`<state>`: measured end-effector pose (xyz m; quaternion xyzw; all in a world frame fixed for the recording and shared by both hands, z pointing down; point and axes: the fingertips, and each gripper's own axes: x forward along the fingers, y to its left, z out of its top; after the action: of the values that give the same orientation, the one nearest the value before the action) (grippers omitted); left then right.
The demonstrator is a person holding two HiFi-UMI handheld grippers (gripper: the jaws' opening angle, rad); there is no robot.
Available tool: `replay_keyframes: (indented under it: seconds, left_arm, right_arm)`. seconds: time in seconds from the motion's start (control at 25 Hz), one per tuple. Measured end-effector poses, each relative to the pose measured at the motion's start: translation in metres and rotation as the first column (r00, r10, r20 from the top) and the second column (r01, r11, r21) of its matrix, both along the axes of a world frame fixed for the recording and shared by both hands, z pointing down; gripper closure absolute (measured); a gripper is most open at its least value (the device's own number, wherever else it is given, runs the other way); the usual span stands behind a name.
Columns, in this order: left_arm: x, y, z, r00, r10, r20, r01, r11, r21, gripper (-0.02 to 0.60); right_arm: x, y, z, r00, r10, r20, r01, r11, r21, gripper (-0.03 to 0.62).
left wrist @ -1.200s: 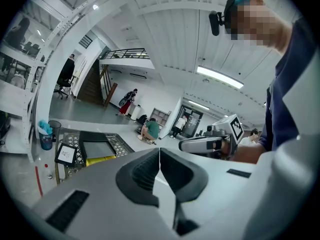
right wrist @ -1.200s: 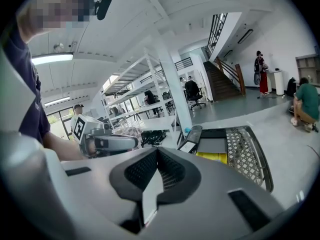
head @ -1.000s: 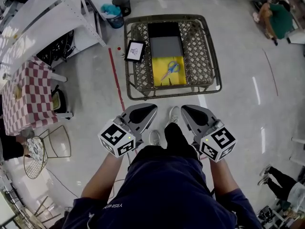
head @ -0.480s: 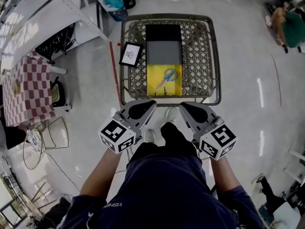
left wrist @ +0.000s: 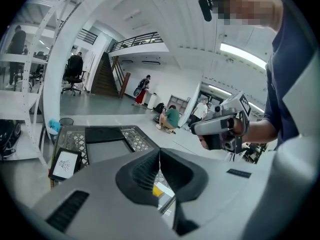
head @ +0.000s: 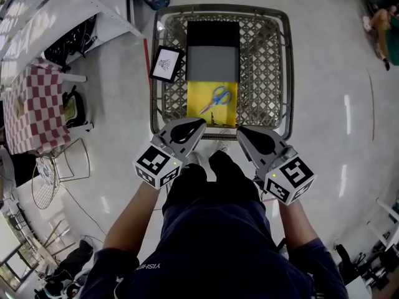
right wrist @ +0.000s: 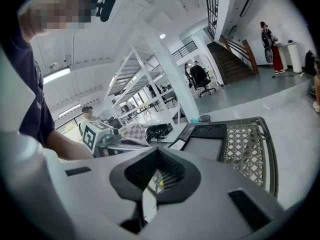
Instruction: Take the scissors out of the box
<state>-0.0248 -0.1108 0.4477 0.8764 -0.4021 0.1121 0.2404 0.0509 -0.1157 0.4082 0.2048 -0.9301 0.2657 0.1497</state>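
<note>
scissors (head: 217, 98) lie untouched in the box (head: 198, 91); left gripper (head: 198, 125) and right gripper (head: 242, 132) hover near it, pressed together, empty.

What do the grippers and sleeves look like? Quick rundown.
Left gripper and right gripper: grey wedge-shaped shells with black ribbed pads. Each has a cube with black-and-white square markers at the rear. The person wears a navy short-sleeved shirt.

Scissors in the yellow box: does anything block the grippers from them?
Nothing covers the scissors; the yellow box lies open. Only the near rim of the woven tray and the box's wall lie between them and the left gripper and right gripper.
</note>
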Motion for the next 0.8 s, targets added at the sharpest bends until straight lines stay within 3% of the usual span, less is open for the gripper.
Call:
replay_keyframes:
  seconds: [0.48, 0.8]
  left_arm:
    - [-0.011, -0.031, 0.082, 0.989, 0.077, 0.123, -0.066, 0.993, -0.093, 0.555]
    - [-0.011, -0.044, 0.136, 0.955, 0.199, 0.219, -0.168, 0.974, -0.152, 0.554]
  right_arm:
    - [0.004, -0.024, 0.037, 0.998, 0.059, -0.023, -0.061, 0.996, -0.065, 0.577]
    - [0.004, -0.026, 0.062, 0.993, 0.101, -0.066, -0.109, 0.986, -0.127, 0.577]
